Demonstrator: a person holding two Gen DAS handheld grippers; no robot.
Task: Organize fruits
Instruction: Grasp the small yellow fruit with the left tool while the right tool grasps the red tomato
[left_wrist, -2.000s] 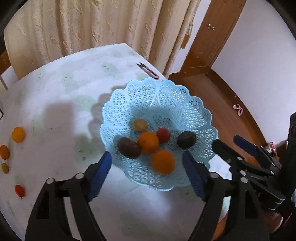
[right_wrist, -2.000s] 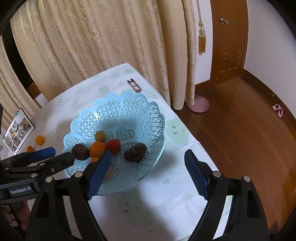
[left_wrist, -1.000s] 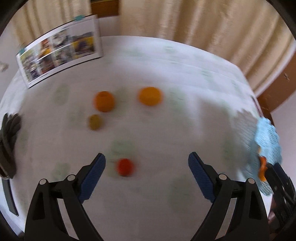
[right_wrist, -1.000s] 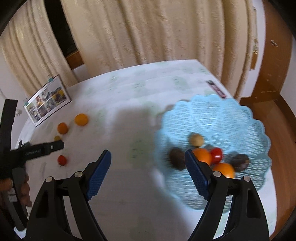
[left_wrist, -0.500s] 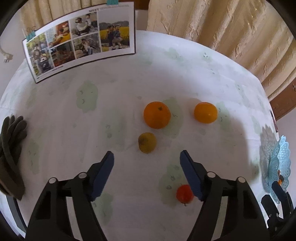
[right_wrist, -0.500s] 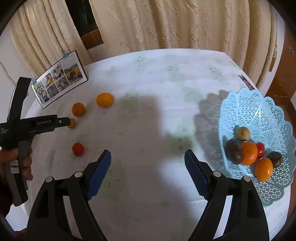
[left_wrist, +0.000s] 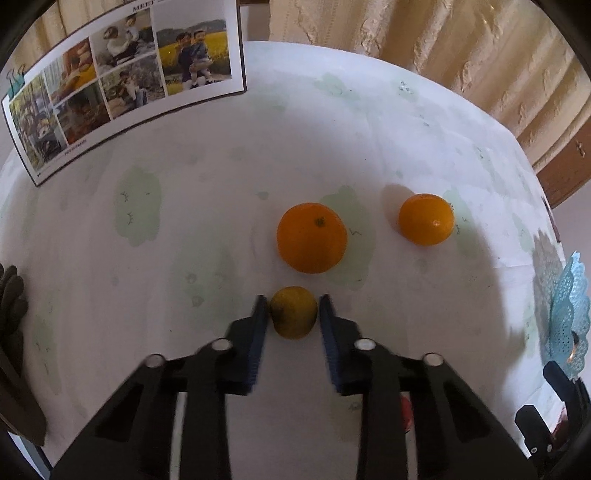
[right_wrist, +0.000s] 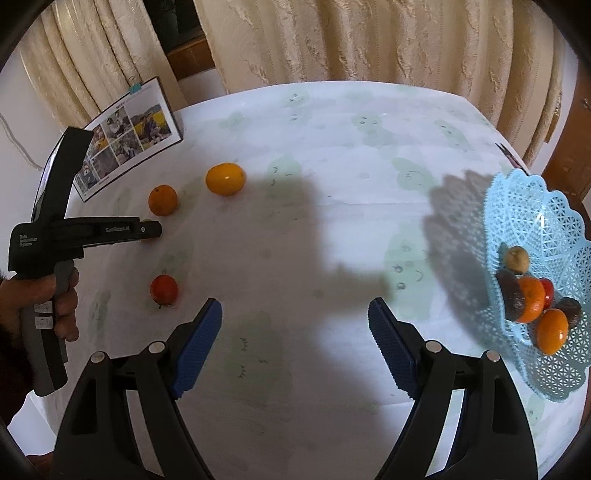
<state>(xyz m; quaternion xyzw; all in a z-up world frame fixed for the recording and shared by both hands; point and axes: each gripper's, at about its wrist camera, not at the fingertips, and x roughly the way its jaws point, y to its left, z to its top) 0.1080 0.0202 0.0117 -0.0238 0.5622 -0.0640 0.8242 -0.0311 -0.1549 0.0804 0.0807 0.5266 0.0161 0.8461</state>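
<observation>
The yellow-green fruit (left_wrist: 293, 317) sits on the counter (left_wrist: 184, 221) directly between the blue pads of the left gripper (left_wrist: 291, 325), whose jaws have narrowed to its width and touch it on both sides. In the left wrist view, a large orange (left_wrist: 312, 242) lies just beyond it and a smaller orange (left_wrist: 426, 219) lies farther to the right, apart from both. A photo collage card (left_wrist: 122, 85) stands at the far edge, a dark glove (left_wrist: 11, 314) lies at the left rim, and only a sliver of the blue basket (left_wrist: 570, 314) shows at the far right. The cloth is white with pale green prints, and cream curtains hang behind it.

The right wrist view shows what the first cannot: the whole basket (right_wrist: 546, 236) at the counter's right edge, holding two oranges, a red fruit, two dark fruits and a small tan one. It also shows a red tomato (right_wrist: 163, 290) lying alone on the cloth, near the left gripper (right_wrist: 147, 232), which hides the yellow-green fruit here. The right gripper (right_wrist: 295, 339) hovers over bare cloth with its jaws wide apart, holding nothing. A wooden door edge is visible at far right.
</observation>
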